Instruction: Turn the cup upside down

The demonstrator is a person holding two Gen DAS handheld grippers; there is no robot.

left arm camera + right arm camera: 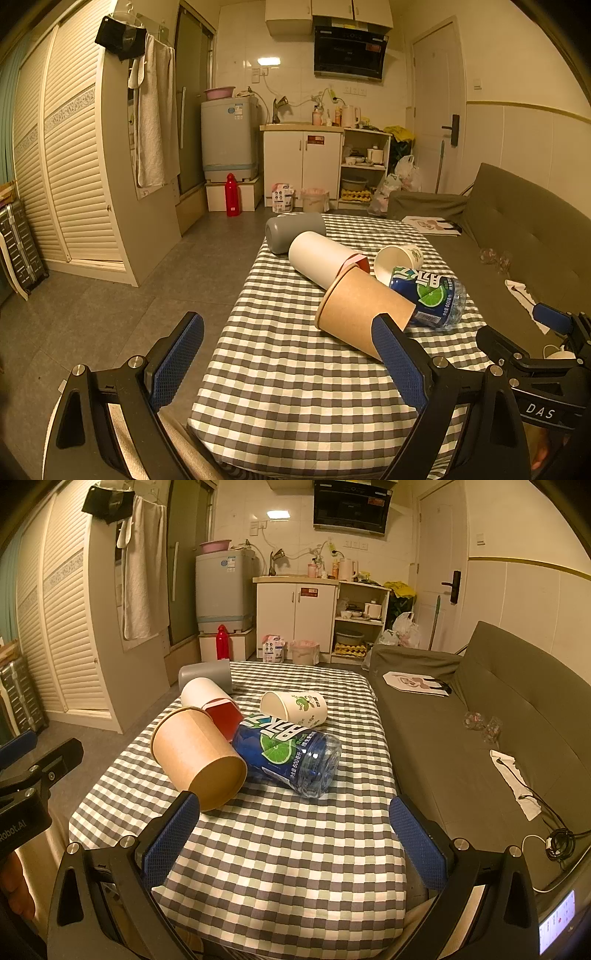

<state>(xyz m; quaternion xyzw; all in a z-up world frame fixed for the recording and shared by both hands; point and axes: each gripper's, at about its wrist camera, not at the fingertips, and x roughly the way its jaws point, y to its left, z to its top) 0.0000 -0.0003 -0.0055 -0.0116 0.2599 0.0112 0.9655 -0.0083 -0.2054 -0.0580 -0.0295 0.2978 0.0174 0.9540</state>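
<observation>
Both grippers, left [288, 354] and right [294, 832], gape empty; brown kraft-paper cup [197, 757] lies at 11 o'clock—clamp mid-wall, avoid blue-labelled plastic bottle [291, 755].

Red cup [223, 716] mostly hidden behind brown cup [195, 755]

Kraft cup [197, 755] left of bottle [291, 755]
</observation>
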